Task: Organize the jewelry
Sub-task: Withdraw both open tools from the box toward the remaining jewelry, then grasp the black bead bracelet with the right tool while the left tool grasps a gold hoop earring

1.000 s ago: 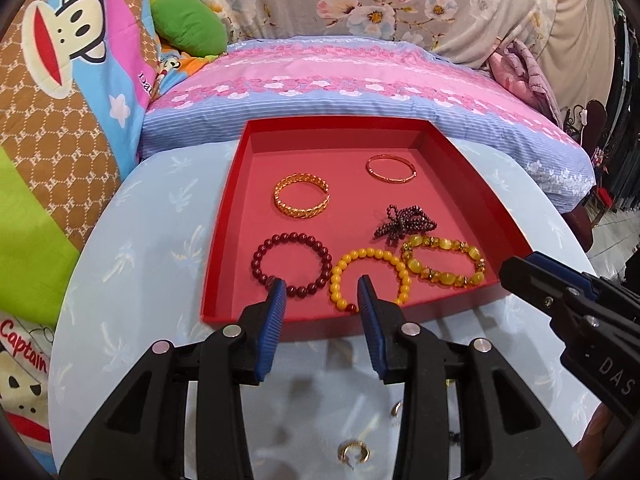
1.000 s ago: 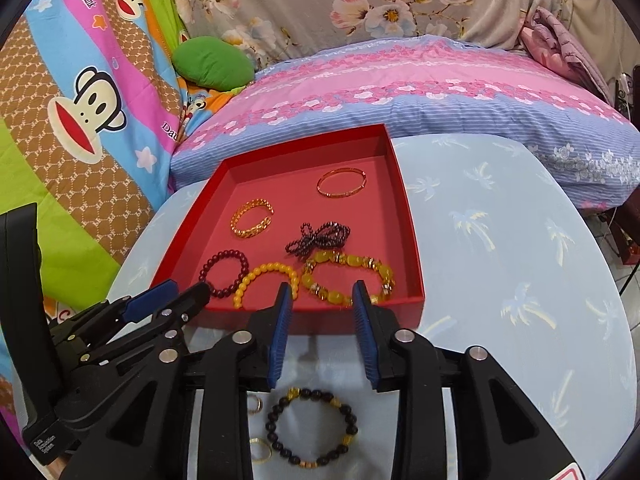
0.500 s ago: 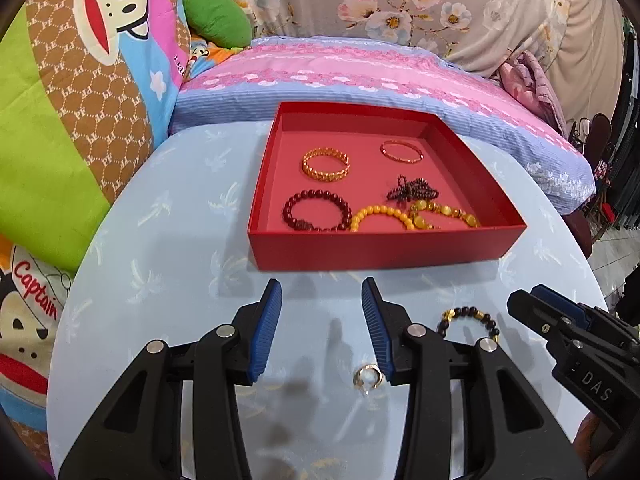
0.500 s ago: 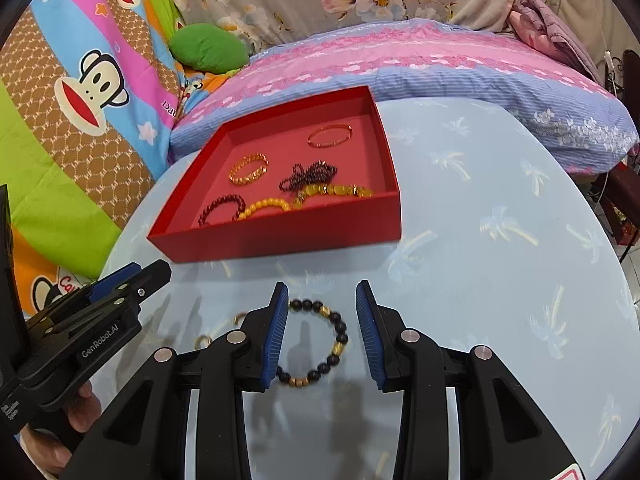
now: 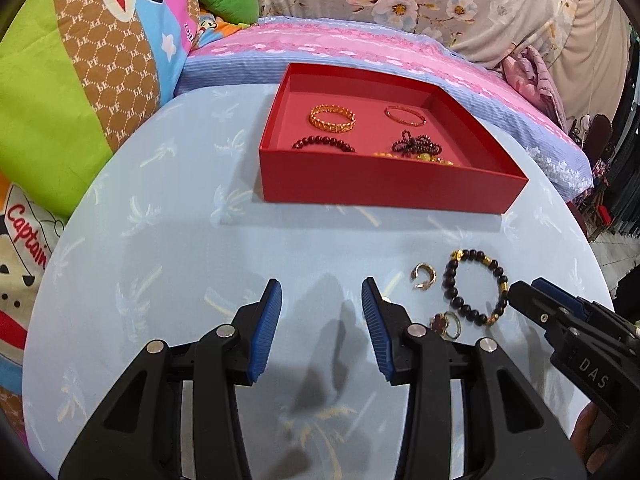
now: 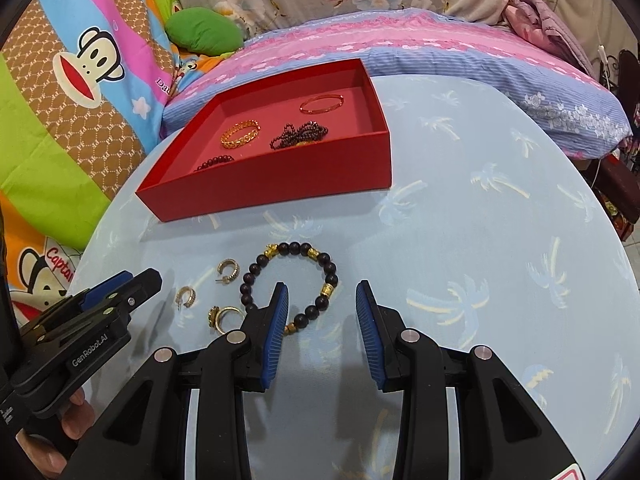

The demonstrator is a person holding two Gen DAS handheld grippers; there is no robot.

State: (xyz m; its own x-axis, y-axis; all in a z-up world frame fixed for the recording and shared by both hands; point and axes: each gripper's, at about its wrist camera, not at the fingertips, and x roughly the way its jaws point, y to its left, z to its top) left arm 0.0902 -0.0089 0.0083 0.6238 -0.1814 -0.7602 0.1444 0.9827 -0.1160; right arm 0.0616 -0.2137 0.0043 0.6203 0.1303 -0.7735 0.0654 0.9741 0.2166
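Both claws are held over a round worktop covered in pale blue cloth. The left claw is seen part-open with nothing between its blue pads, only bare cloth below. The right claw is likewise part-open and empty; its left pad stands over the near arc of a black bracelet, though touch cannot be told.

The bracelet lies flat on the cloth, well short of the red tray. Just to its left two gold hoops and a ring are scattered, close together but apart from one another. In the left view the same ring is partly hidden behind the claw's right finger.

The tray is set toward the worktop's far edge, against a pink and blue pillow. Inside it are seen a gold chain bangle, a thin bangle, a dark red bead bracelet and a dark bead tangle; yellow beads are mostly hidden by the near wall.

Open cloth is left to the right of the tray and along the worktop's right rim.
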